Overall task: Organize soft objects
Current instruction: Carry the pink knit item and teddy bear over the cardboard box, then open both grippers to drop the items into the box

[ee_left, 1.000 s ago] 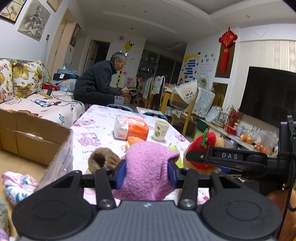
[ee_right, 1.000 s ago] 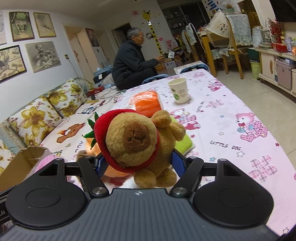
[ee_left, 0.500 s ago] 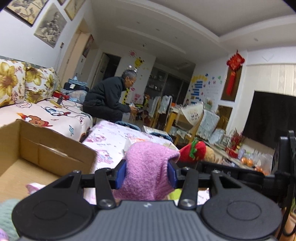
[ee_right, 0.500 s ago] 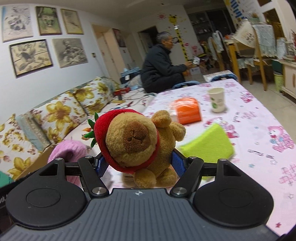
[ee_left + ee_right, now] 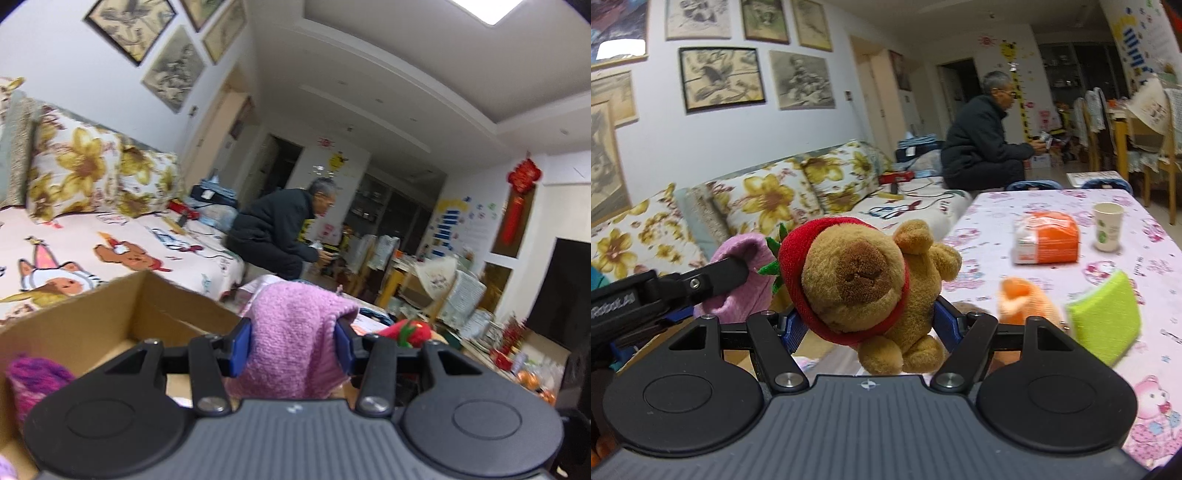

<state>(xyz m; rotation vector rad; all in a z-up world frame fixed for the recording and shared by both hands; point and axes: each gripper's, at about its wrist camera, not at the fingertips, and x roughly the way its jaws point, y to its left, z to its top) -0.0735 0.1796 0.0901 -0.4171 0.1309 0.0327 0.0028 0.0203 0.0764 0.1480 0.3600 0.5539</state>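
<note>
My left gripper (image 5: pixel 292 341) is shut on a pink knitted hat (image 5: pixel 295 343) and holds it in the air beside an open cardboard box (image 5: pixel 162 314). A purple knitted thing (image 5: pixel 37 376) lies in the box at the left. My right gripper (image 5: pixel 864 325) is shut on a brown plush bear with a red strawberry hood (image 5: pixel 864 277), held above the table's near left corner. The pink hat (image 5: pixel 738 280) and the left gripper's finger (image 5: pixel 713 273) show at the left of the right wrist view. The bear's red hood (image 5: pixel 410 330) shows in the left wrist view.
On the pink-patterned table (image 5: pixel 997 218) lie an orange knitted thing (image 5: pixel 1023 299), a green cloth (image 5: pixel 1104 317), an orange packet (image 5: pixel 1045 238) and a paper cup (image 5: pixel 1107 230). A sofa with floral cushions (image 5: pixel 768 199) runs along the left. A person (image 5: pixel 982 136) sits at the far end.
Both grippers have swung left, away from the table toward the sofa and the cardboard box, each keeping its hold. The box now fills more of the left wrist view.
</note>
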